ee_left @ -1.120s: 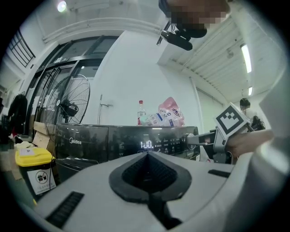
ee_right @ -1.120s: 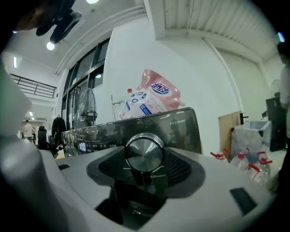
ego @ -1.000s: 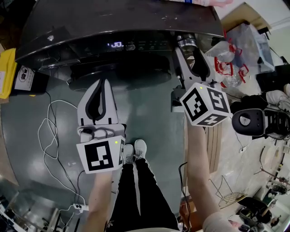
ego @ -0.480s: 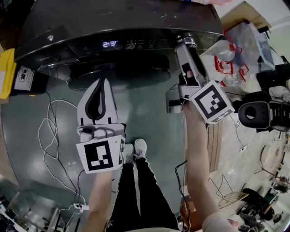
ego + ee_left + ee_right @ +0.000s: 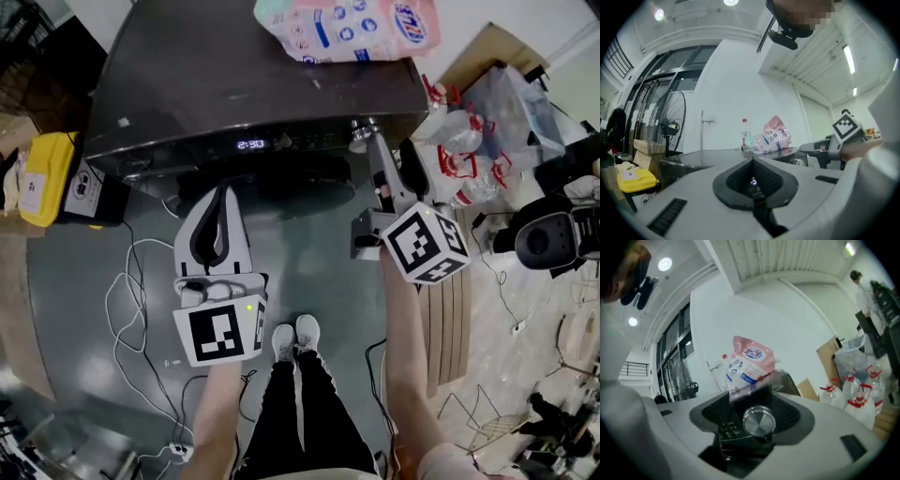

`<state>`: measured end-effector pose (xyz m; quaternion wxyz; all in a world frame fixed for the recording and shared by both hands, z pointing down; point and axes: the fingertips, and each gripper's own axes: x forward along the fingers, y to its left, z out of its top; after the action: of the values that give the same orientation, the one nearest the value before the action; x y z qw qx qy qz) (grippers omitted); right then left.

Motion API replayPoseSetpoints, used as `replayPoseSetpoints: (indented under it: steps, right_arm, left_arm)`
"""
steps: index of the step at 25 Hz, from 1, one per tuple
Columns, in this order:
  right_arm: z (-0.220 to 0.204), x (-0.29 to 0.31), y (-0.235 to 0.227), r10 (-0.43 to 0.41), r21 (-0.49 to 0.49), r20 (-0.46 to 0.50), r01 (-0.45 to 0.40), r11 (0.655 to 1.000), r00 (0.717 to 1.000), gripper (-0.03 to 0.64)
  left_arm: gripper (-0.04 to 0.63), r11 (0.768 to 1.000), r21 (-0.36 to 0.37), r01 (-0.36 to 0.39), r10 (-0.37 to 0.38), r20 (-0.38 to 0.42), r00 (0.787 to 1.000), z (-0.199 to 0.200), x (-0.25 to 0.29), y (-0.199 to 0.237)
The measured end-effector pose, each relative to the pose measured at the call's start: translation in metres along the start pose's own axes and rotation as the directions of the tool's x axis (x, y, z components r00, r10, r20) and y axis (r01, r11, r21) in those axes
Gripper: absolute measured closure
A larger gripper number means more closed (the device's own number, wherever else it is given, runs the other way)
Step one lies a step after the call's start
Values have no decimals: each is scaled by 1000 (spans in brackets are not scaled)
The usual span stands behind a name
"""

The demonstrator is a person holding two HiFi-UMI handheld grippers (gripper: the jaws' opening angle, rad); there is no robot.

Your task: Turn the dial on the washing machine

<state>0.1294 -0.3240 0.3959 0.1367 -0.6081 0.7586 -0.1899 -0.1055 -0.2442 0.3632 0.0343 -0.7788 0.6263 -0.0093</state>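
Observation:
The dark washing machine (image 5: 262,75) fills the top of the head view, its display (image 5: 250,144) lit. The silver dial (image 5: 361,134) sits at the right end of the control panel. My right gripper (image 5: 376,150) points at the panel, turned on its side, tips just right of the dial. In the right gripper view the dial (image 5: 759,421) shows face-on through the gap of the open jaws, a little beyond them. My left gripper (image 5: 218,202) hangs lower left, in front of the door, shut and holding nothing (image 5: 752,161).
A pink detergent bag (image 5: 347,26) lies on the machine's top. A yellow container (image 5: 47,178) stands left of the machine, white cables (image 5: 122,291) trail over the floor. Red-capped water bottles (image 5: 459,150) and a black device (image 5: 548,239) crowd the right. My shoes (image 5: 295,336) are below.
The right gripper twisted on the dial and the display reading changed. Now it has let go and drawn back slightly. The head view has pulled back; the left gripper stayed put.

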Motion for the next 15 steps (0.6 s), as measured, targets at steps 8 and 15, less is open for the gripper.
replayPoseSetpoints:
  steps: [8,15]
  right_arm:
    - [96,-54,97,55,-350,4,-50,935,998,342]
    - [157,-101,166,30,-597,2,-23,802,1000,437]
  left_arm:
    - [595,1000,12,15,-16,94,995,118,-22,2]
    - [595,997,27,79,-82,162,983,219,-56,-5]
